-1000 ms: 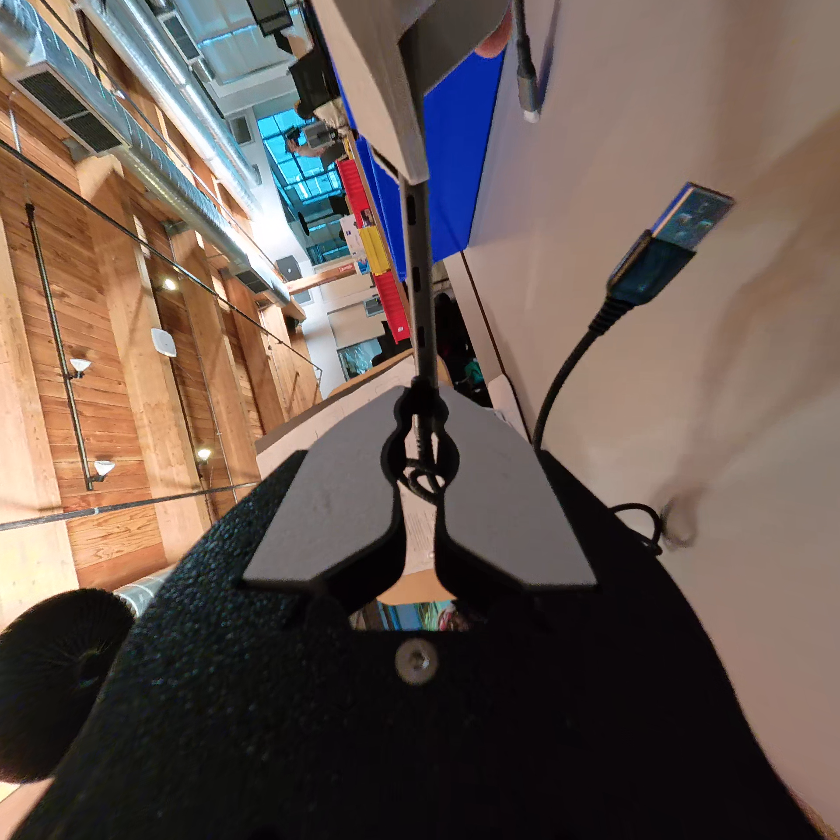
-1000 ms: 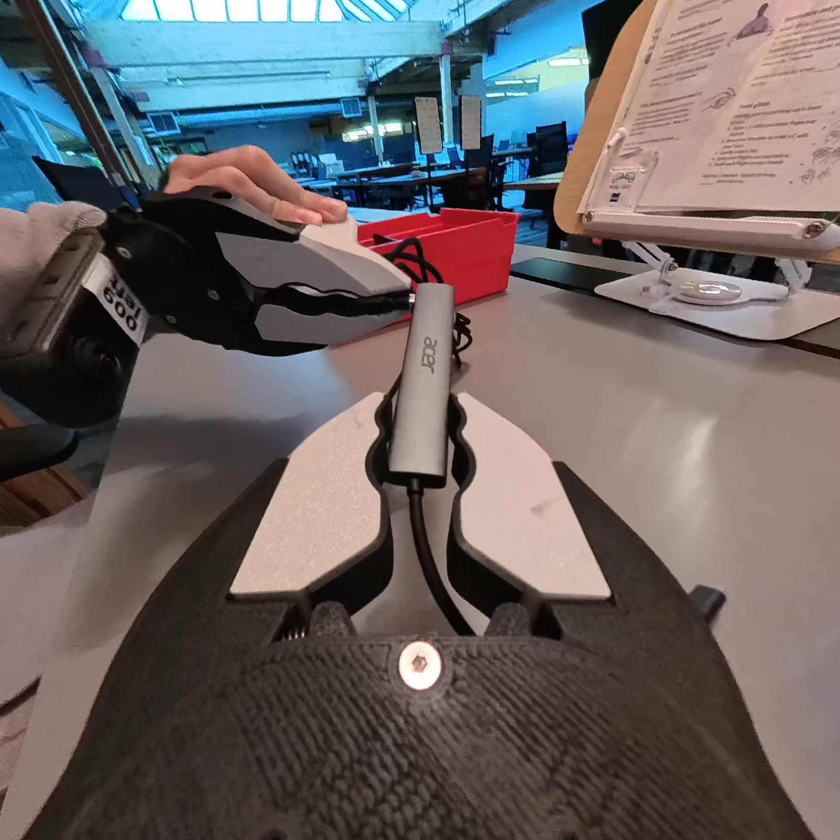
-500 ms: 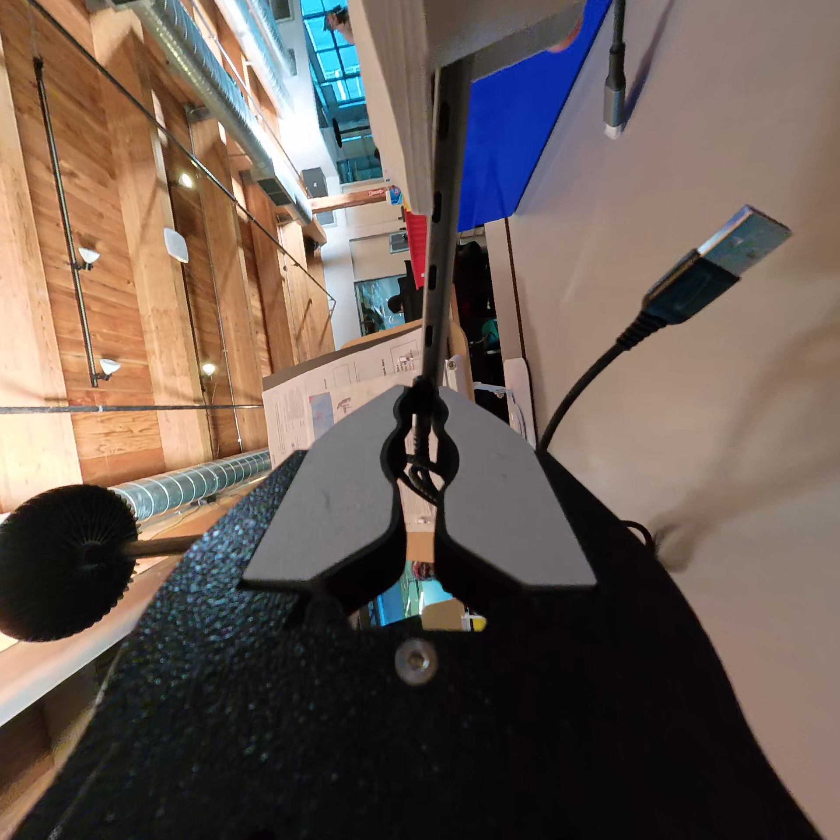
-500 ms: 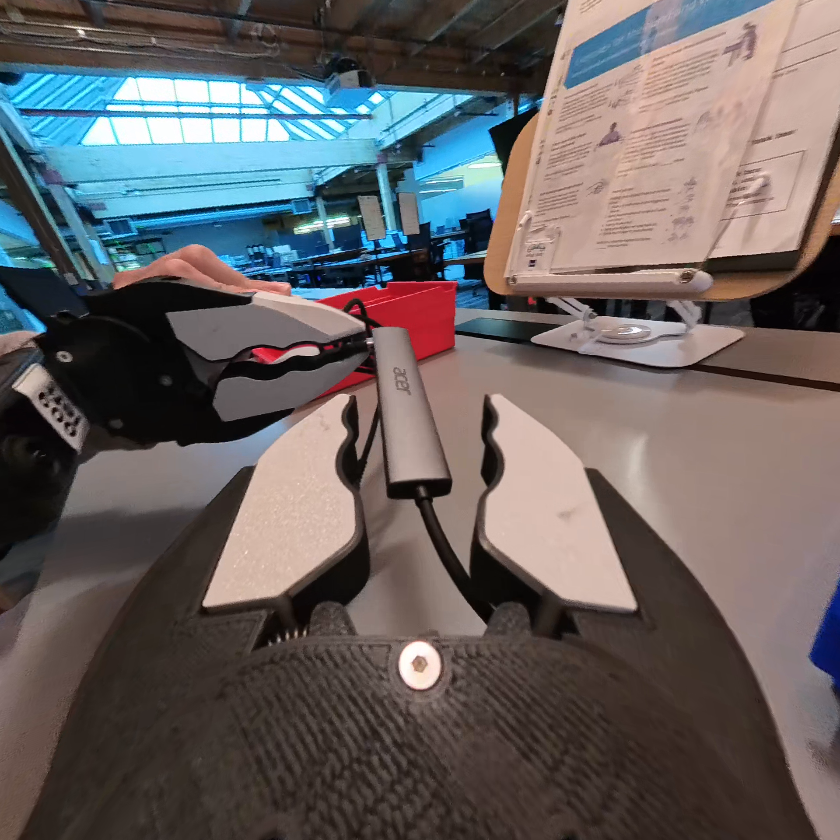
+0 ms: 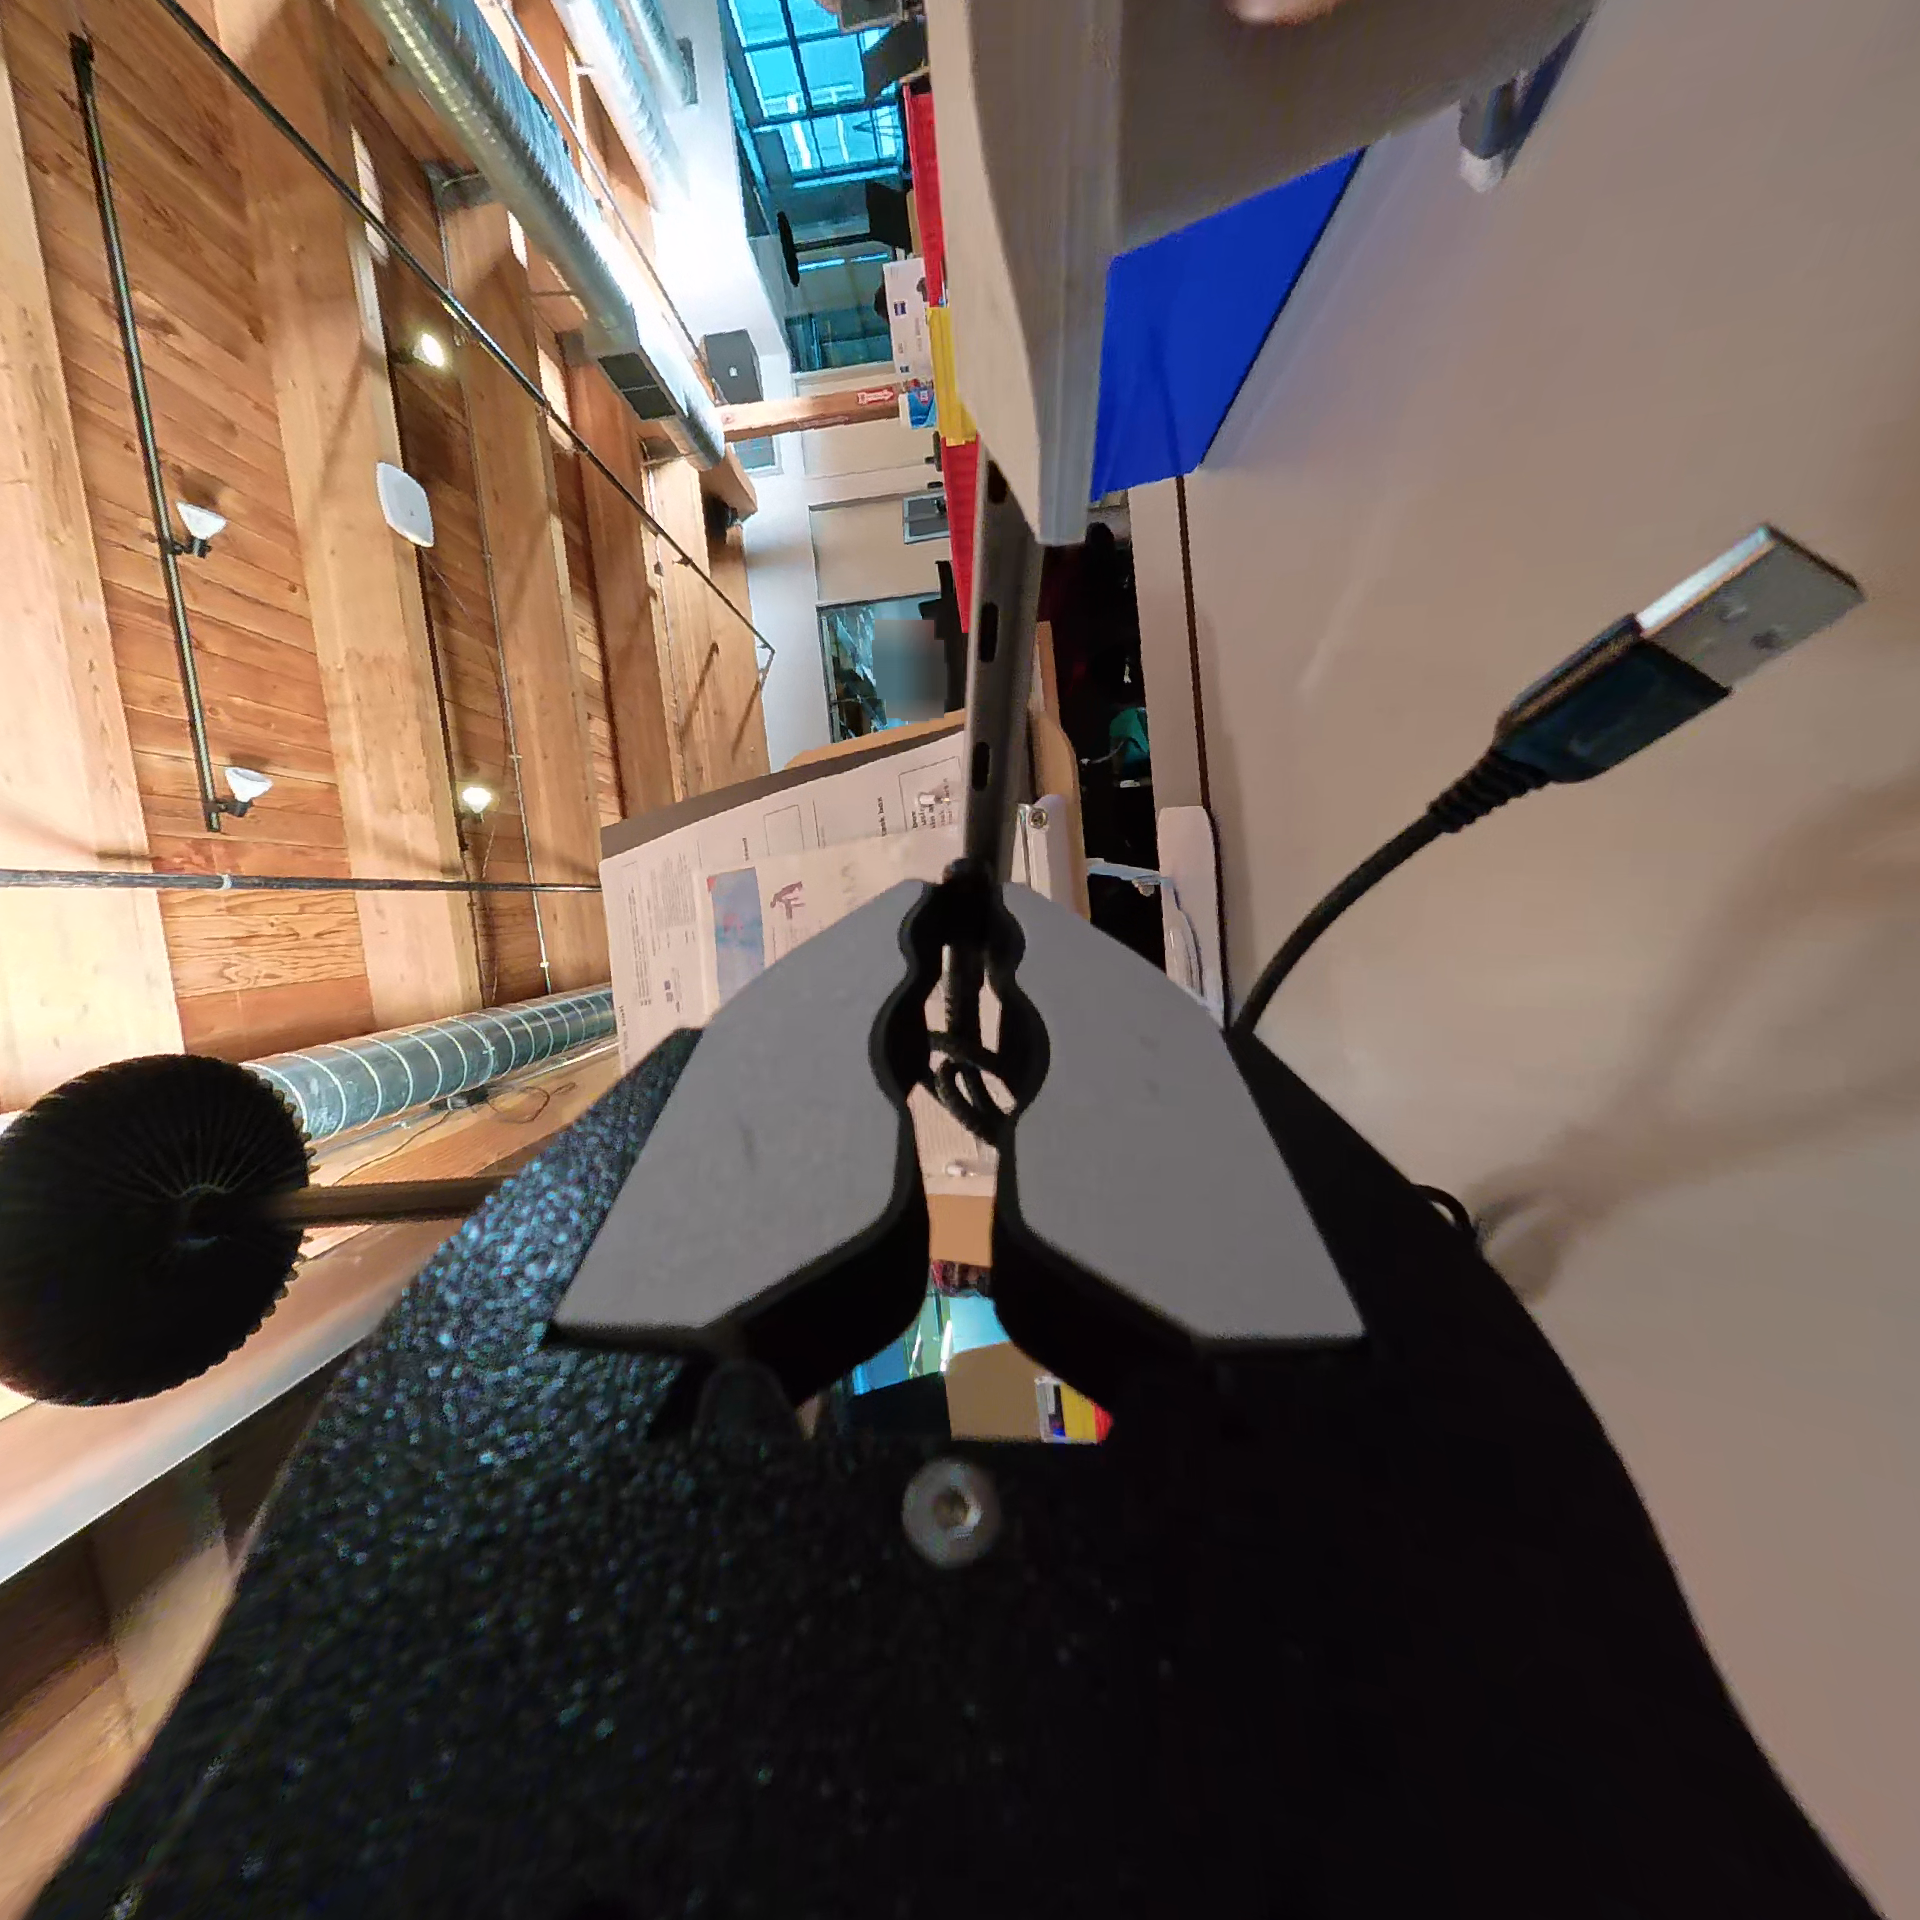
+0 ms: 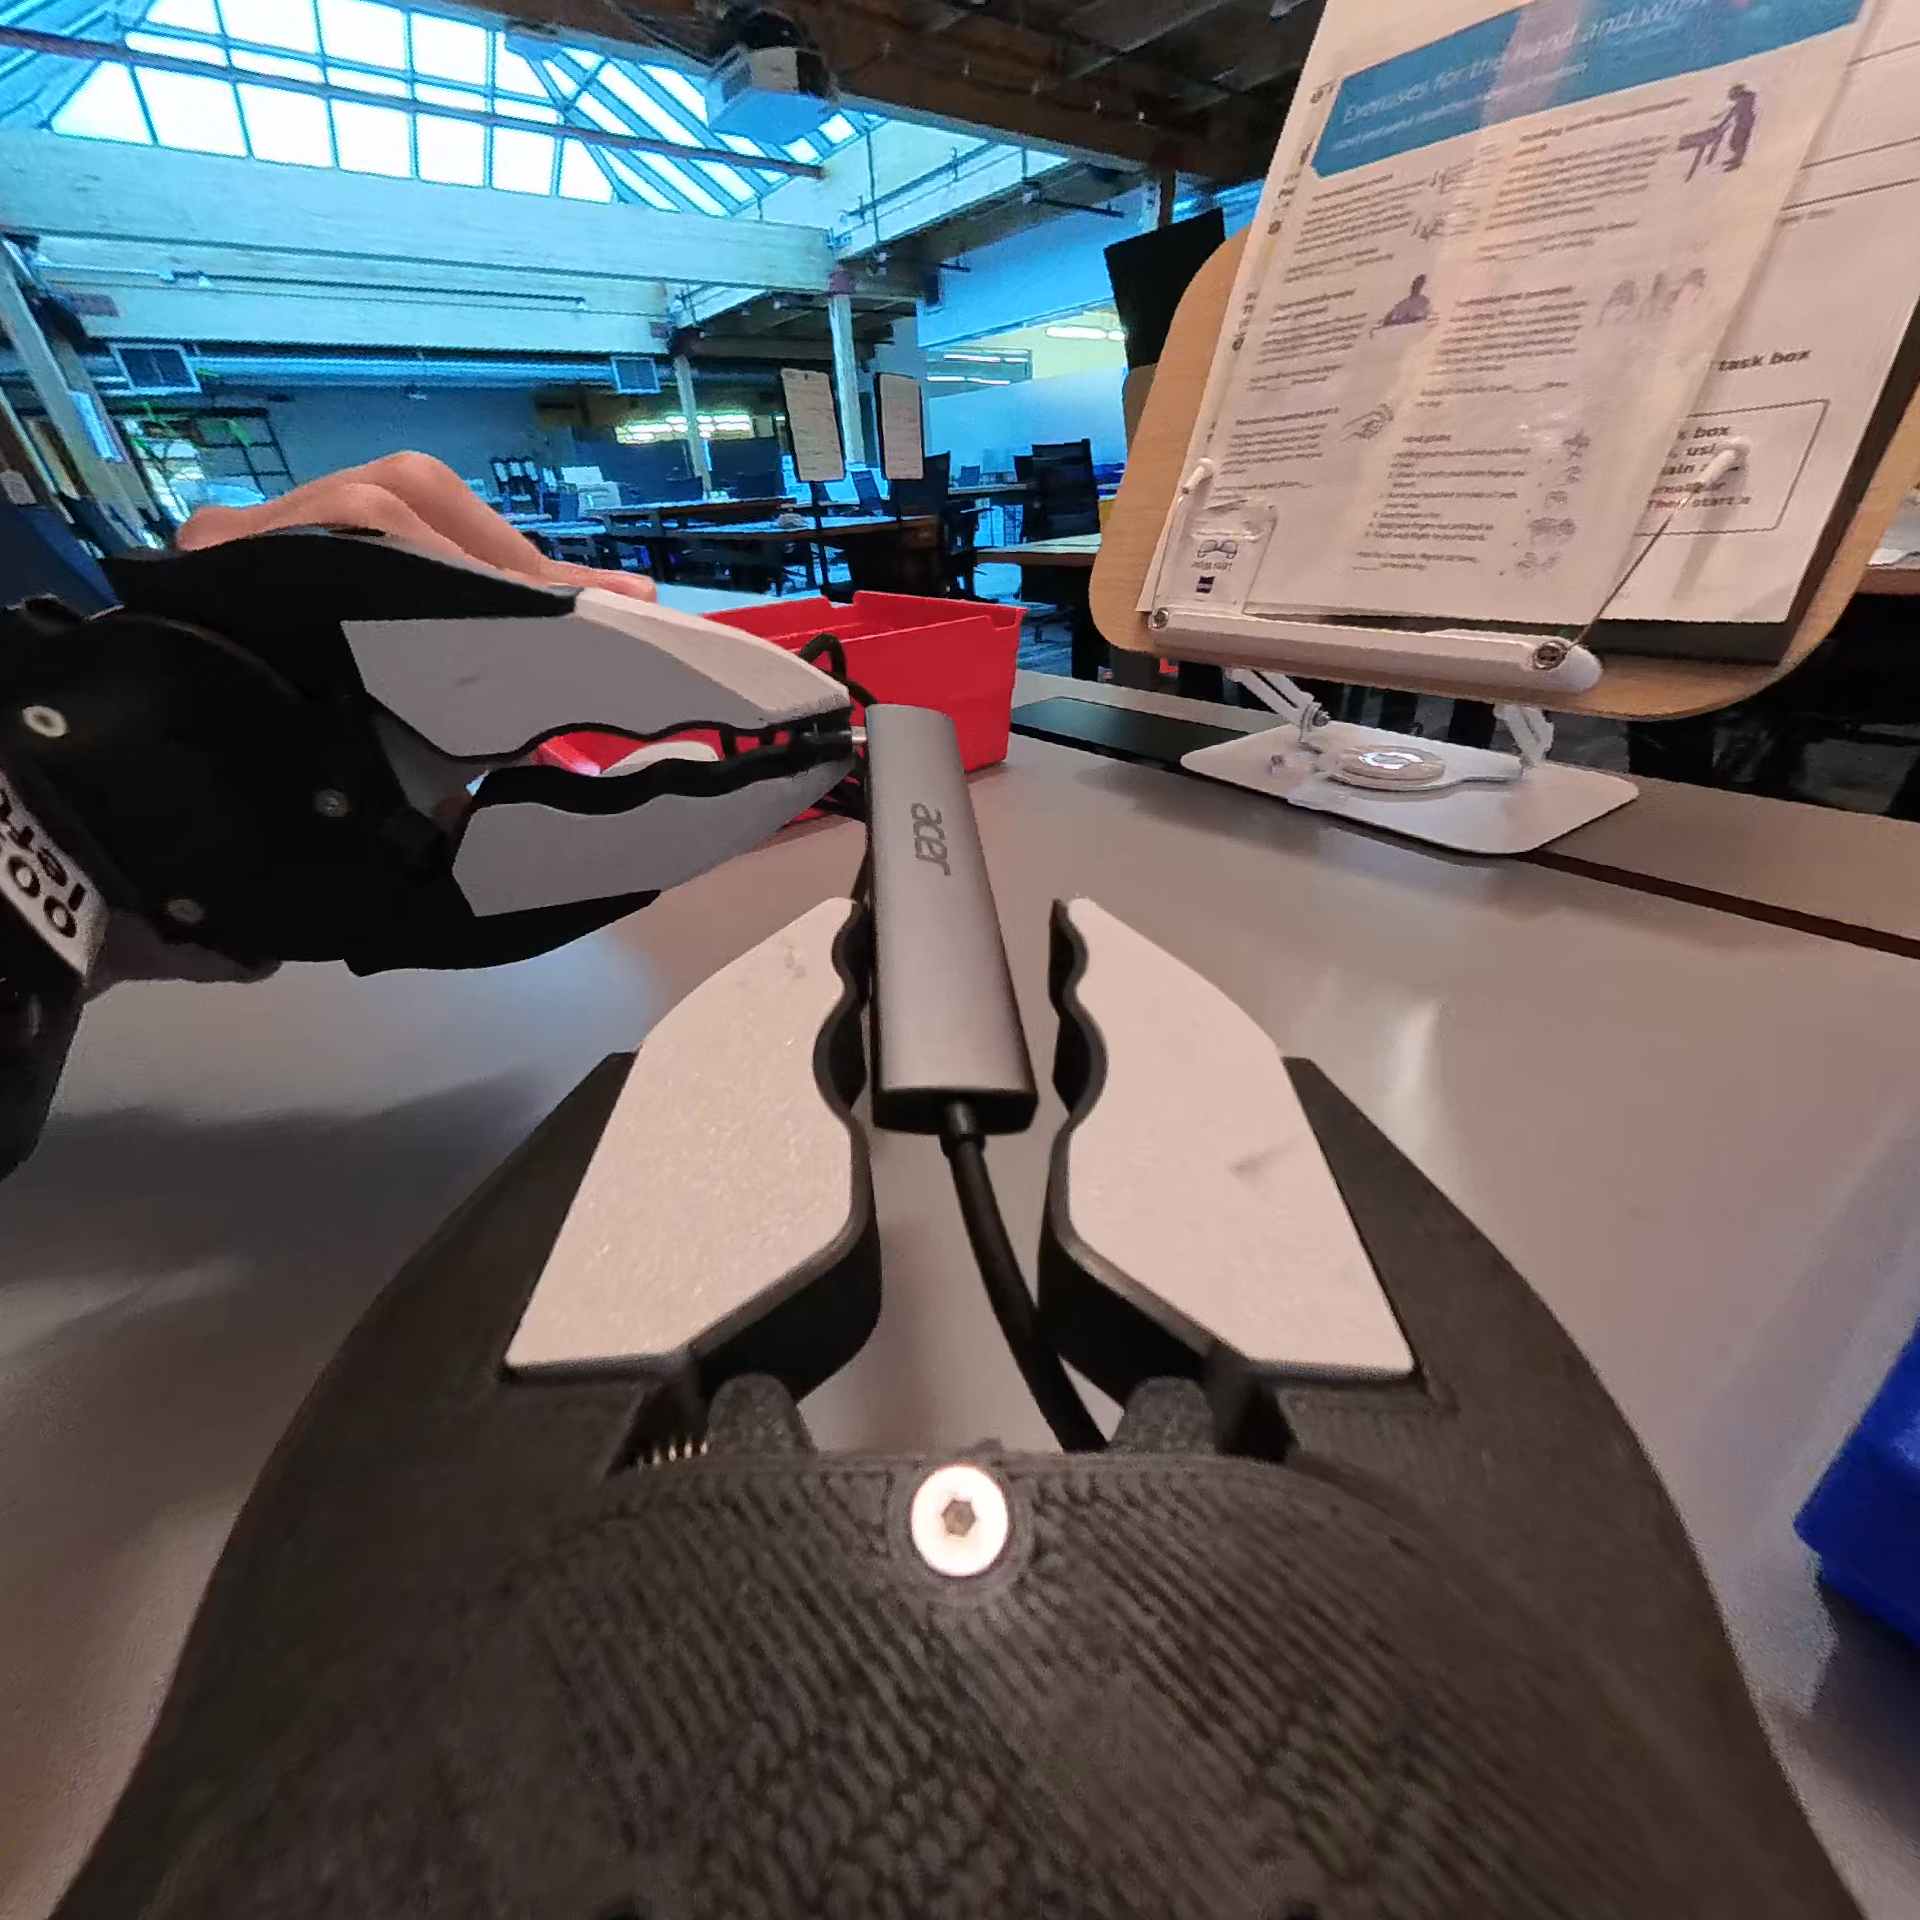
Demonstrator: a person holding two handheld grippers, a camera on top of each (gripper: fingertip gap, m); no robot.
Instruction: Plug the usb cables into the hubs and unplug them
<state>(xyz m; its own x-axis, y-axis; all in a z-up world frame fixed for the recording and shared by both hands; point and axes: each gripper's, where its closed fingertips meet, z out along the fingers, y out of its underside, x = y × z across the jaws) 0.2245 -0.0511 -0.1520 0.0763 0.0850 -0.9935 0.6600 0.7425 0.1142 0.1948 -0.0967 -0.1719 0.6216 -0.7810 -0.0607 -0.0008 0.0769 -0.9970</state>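
Note:
A grey USB hub [image 6: 940, 914] lies lengthwise between the fingers of my right gripper [image 6: 951, 935]. The jaws are narrowly apart, with a thin gap on each side of the hub. My left gripper [image 6: 842, 743] comes in from the left and is shut on a black cable plug at the hub's far end. In the left wrist view my left gripper [image 5: 971, 894] pinches that black cable, and the hub [image 5: 997, 665] runs edge-on ahead of it. A loose USB-A plug [image 5: 1683, 665] on a black cable lies on the table to the right.
A red bin [image 6: 935, 644] stands behind the hub. A document stand [image 6: 1455, 665] holding printed sheets is at the back right. A blue bin [image 6: 1870, 1507] is at the right edge, and also shows in the left wrist view [image 5: 1205, 343]. The table [image 6: 1455, 1039] is grey. One gripper's finger ends stand about 6 centimeters off the other's.
My right gripper let go of the hub and opened wide, then narrowed its jaws around it again. My left gripper stayed shut on the cable plug at the hub's end.

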